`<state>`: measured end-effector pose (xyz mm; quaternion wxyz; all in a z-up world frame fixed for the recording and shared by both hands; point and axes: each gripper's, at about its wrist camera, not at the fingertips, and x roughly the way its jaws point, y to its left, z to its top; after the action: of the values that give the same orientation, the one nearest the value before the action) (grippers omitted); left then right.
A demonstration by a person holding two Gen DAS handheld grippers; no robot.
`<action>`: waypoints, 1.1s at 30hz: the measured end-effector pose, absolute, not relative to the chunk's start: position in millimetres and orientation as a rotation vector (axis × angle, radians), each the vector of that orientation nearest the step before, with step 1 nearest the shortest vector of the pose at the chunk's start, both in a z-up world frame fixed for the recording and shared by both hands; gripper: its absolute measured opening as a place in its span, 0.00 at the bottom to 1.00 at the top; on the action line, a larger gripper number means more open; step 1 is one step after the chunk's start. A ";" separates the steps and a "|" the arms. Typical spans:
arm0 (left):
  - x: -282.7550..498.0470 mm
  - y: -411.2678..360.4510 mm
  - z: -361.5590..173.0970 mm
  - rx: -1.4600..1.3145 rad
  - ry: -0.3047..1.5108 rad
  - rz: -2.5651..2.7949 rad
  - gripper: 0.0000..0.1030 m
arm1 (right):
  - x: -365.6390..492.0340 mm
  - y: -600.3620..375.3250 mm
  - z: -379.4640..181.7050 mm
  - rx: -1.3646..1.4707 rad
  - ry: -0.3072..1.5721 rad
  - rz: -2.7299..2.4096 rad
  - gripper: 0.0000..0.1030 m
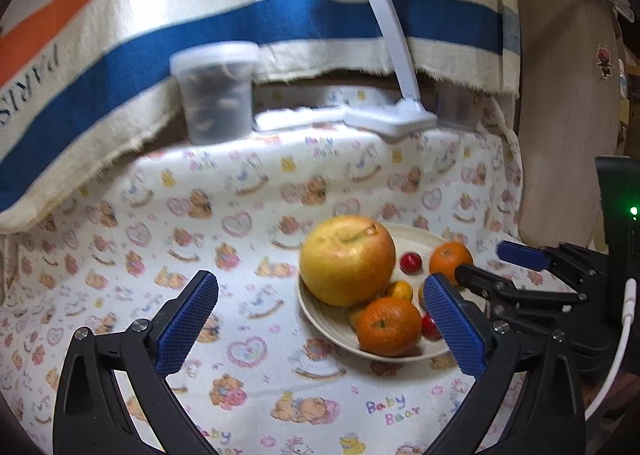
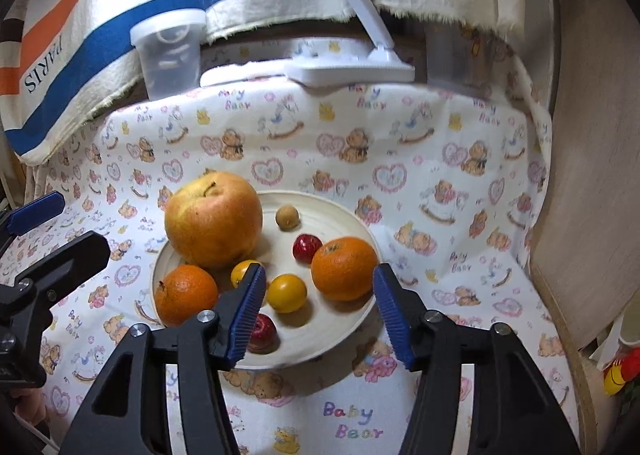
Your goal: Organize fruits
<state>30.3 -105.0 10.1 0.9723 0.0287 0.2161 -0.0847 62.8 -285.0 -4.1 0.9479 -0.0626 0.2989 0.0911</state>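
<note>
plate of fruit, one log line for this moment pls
plate: holds all fruit | large apple: on plate | left gripper: open, empty | right gripper: open, empty, over plate's near edge

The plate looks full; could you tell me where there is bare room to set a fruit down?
The plate is crowded: apple, two oranges and small fruits leave only its far right rim bare. Free cloth lies between plate and lamp base, right of the plate toward the wooden board, and left of it in front of the jar.
</note>
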 end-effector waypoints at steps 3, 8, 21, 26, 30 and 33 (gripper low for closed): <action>24.5 -103.1 16.9 0.053 0.398 -0.173 0.99 | 54.0 -286.2 3.2 -0.099 0.539 0.207 0.77; 19.6 -97.2 24.1 0.020 0.358 -0.177 0.99 | 30.9 -290.6 20.0 -0.069 0.359 0.203 1.00; -2.3 -63.8 21.1 0.059 0.192 -0.085 0.99 | 16.8 -291.3 32.4 -0.075 0.266 0.156 1.00; -0.2 -49.5 10.7 0.024 0.185 -0.048 0.99 | 16.3 -288.7 25.1 -0.065 0.278 0.145 1.00; 12.1 -54.1 4.3 0.027 0.251 -0.066 0.99 | 16.7 -282.9 19.0 -0.096 0.269 0.124 1.00; 20.6 -52.9 0.6 0.014 0.304 -0.070 0.99 | 21.2 -283.3 17.3 -0.087 0.295 0.121 1.00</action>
<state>20.6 -52.9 0.6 0.9879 0.0069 0.1512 -0.0349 21.2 -283.3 17.3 0.9863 -0.0435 0.1470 0.0605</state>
